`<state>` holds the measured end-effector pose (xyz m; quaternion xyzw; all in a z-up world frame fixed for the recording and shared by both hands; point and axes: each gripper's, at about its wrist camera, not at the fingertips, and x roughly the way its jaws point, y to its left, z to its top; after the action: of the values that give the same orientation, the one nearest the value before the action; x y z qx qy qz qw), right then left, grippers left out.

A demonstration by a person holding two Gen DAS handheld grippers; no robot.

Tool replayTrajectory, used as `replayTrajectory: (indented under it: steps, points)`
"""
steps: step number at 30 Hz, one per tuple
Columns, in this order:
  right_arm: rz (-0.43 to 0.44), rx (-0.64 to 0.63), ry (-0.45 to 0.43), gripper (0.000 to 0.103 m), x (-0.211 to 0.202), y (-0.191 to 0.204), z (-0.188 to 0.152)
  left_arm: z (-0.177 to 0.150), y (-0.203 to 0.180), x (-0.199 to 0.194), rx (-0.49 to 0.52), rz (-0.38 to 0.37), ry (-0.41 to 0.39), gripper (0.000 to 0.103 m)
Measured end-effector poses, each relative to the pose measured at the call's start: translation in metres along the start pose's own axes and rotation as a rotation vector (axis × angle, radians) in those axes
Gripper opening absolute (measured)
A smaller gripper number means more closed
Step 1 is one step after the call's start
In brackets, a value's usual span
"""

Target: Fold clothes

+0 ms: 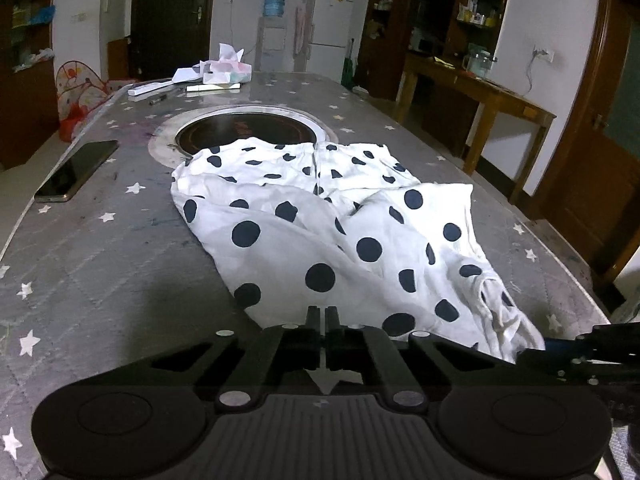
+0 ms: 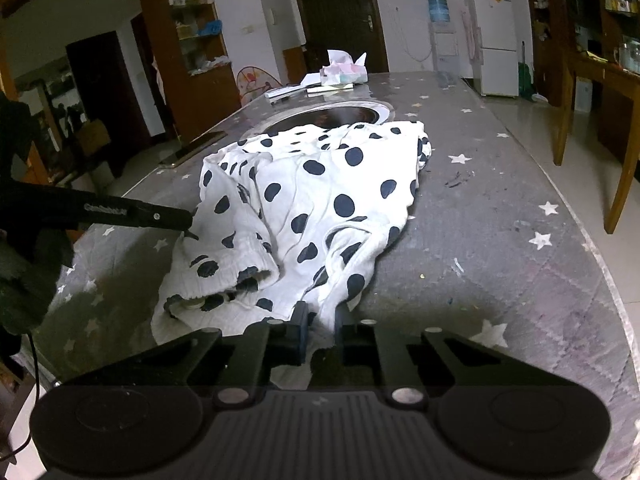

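A white garment with dark polka dots [image 1: 360,232] lies crumpled on the grey star-print table [image 1: 100,264]. In the left wrist view my left gripper [image 1: 323,314] has its fingers pressed together at the garment's near edge, with thin cloth caught between the tips. From the right wrist view, that same left gripper [image 2: 191,221] meets the garment's left edge. My right gripper [image 2: 322,318] is closed on a bunched fold at the near hem of the polka-dot garment [image 2: 320,200]. In the left wrist view the right gripper [image 1: 532,354] shows at the cloth's lower right corner.
A round dark hob [image 1: 248,130] is set into the table just beyond the garment. A phone [image 1: 76,172] lies near the left edge. A tissue box, papers and a pen [image 1: 224,76] sit at the far end. A wooden side table [image 1: 480,92] stands to the right.
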<state>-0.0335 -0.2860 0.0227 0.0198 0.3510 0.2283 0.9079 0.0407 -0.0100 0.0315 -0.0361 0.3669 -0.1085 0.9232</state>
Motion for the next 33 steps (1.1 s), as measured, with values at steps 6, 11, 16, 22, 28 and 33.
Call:
replayTrajectory:
  steps: [6,11,16,22,28,33]
  points:
    - [-0.008,0.017,0.005,0.013,0.004,-0.001,-0.001,0.002,-0.032,0.001,0.045,-0.08,0.005,0.036]
    - [-0.005,0.018,0.003,0.016,0.003,-0.002,-0.002,0.005,-0.058,0.015,0.074,-0.065,0.024,0.055]
    - [0.001,0.022,0.006,0.017,0.006,-0.003,-0.002,0.01,-0.063,0.035,0.055,0.006,0.073,0.057]
    - [0.007,0.022,0.006,0.017,0.006,-0.005,-0.003,0.005,-0.054,0.05,0.041,0.033,0.115,0.031]
    - [0.011,0.028,0.001,0.016,0.003,-0.007,-0.005,0.003,-0.032,0.033,0.013,-0.001,0.088,0.002]
    - [0.006,0.02,0.002,0.012,0.001,-0.006,-0.005,-0.005,0.0,0.01,-0.032,0.019,0.059,0.0]
